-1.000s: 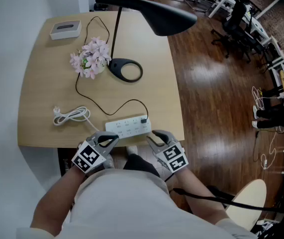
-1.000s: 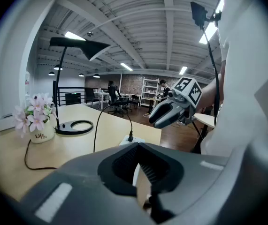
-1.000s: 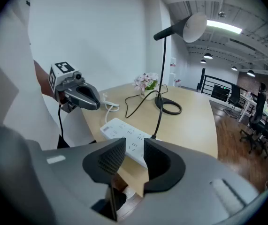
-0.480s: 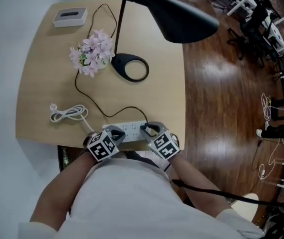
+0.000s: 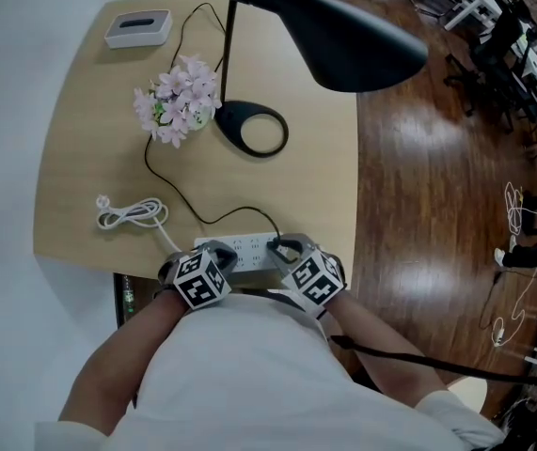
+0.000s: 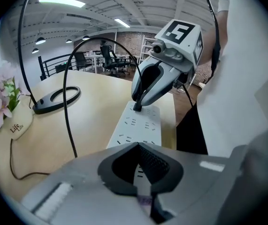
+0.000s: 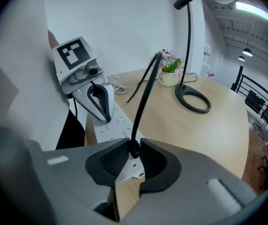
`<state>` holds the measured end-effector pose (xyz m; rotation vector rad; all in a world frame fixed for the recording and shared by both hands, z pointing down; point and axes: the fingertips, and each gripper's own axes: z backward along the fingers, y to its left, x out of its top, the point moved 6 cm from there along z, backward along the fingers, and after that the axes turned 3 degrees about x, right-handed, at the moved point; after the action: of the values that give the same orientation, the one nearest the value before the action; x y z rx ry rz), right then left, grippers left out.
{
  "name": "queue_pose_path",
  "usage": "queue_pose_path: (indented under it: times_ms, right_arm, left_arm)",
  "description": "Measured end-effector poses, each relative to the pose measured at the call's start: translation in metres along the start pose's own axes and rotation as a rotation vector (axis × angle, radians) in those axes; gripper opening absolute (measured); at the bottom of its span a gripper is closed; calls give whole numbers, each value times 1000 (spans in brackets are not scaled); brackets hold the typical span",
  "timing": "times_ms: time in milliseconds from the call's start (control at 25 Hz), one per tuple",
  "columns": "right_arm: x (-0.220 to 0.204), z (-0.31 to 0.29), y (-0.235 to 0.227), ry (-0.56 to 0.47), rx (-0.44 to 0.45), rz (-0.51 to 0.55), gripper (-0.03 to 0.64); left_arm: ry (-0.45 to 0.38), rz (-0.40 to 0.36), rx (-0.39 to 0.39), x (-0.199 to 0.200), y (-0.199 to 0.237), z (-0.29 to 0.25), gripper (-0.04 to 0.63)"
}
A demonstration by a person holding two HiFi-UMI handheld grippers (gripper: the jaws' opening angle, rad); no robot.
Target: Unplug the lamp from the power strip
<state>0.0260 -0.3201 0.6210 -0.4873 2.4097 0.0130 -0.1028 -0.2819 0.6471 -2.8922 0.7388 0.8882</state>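
A white power strip (image 5: pixel 244 249) lies along the near edge of the table. The lamp's black plug (image 7: pixel 134 150) is seated in its right end, and its cord (image 5: pixel 169 191) loops back to the black lamp base (image 5: pixel 252 128). My right gripper (image 5: pixel 282 248) is shut on that plug, one jaw on each side of it (image 7: pixel 134 146). My left gripper (image 5: pixel 216 255) is shut, and its tips rest on the strip's left part (image 6: pixel 138 146). Seen from the left gripper view, the right gripper (image 6: pixel 137 106) stands over the plug at the strip's far end.
A pot of pink flowers (image 5: pixel 176 101) stands beside the lamp base, and a white box (image 5: pixel 138 28) sits at the far left corner. A coiled white cable (image 5: pixel 129 216) lies left of the strip. The lamp head (image 5: pixel 334 26) overhangs the table's right edge (image 5: pixel 351 205).
Both grippers moved forward from the table edge onto the power strip. The right one closed on the plug, the left one came down on the strip. Little movement in the last half second.
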Motion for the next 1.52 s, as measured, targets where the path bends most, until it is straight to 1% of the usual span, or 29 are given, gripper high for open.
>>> queue_pose_path:
  times_ms: [80,200,320,400,560,640,680,800,880,960,1080,1160,1240,1320,1360,1520]
  right_arm:
    - [3,4,0,-16,-2,7,71]
    - [19,16,-4,-72,-19,31,67]
    - [33,20,-14,-88,-23,49,69]
    - [35,17,-25,-87,-33,43,71]
    - [28,3,-51,-64,-33,-18,72]
    - [20,-9,-63,-47,-12,-72,72]
    - [15,-14,-68,-41,-1,-100,72]
    - [8,-23,-82,-39,13,-164,72]
    - [5,-26,-89,-48,18,-195,74]
    - [4,-29,-95,-62,20,-209,77]
    - [5,-32,-106,-89,4,-217,93]
    - [6,-31,-111,-116,-11,-237,111]
    - [6,-26,-115,-147,-33,-251,114]
    - [8,-18,-114,-181,-58,-259,114]
    - [8,-12,-112,-199,-72,-265,114]
    - [4,18,-84,-252,-116,-266,114]
  left_arm:
    - [18,2,0,1,-1,0,0]
    - [41,8,-7,2,1,-1,0]
    - [46,28,-13,1,1,-1,0]
    - [58,24,-15,2,1,-1,2]
    - [71,25,-21,2,2,-3,2]
    - [52,54,-14,2,2,-1,2]
    - [28,86,-7,3,3,3,2]
    - [-88,207,32,8,6,24,3]
    - [-151,266,67,10,5,41,3]
    - [-209,317,99,12,1,61,3]
    - [-321,413,154,12,-7,89,3]
    - [-391,484,195,8,-13,107,3]
    - [-447,544,239,-1,-17,124,3]
    - [-490,578,273,-12,-20,140,4]
    - [-501,584,290,-18,-21,147,5]
    - [-528,562,363,-37,-31,178,5]
